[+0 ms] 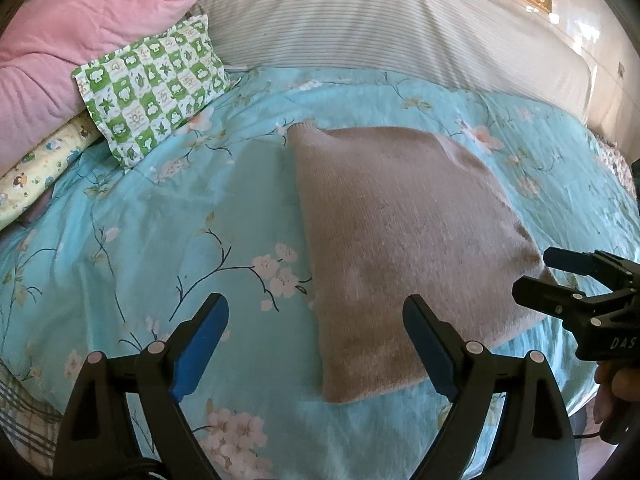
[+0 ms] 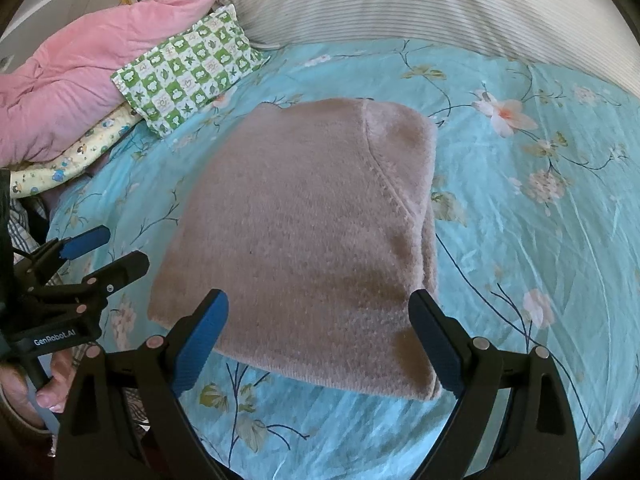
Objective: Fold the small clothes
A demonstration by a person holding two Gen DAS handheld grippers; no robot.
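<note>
"GenRobot.AI" on left tongs (image 2: pixel 106 254); "DAS" on right tongs (image 1: pixel 534 274).

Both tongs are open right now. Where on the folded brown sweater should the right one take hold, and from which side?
Probably the near right corner of the folded brown sweater. The stacked layers end there in a thick edge raised off the blue floral bedspread, so a finger can slide under. Bring the right tongs in low from the near side, jaws open across that edge. The left tongs can mirror this on the near left corner.
</note>
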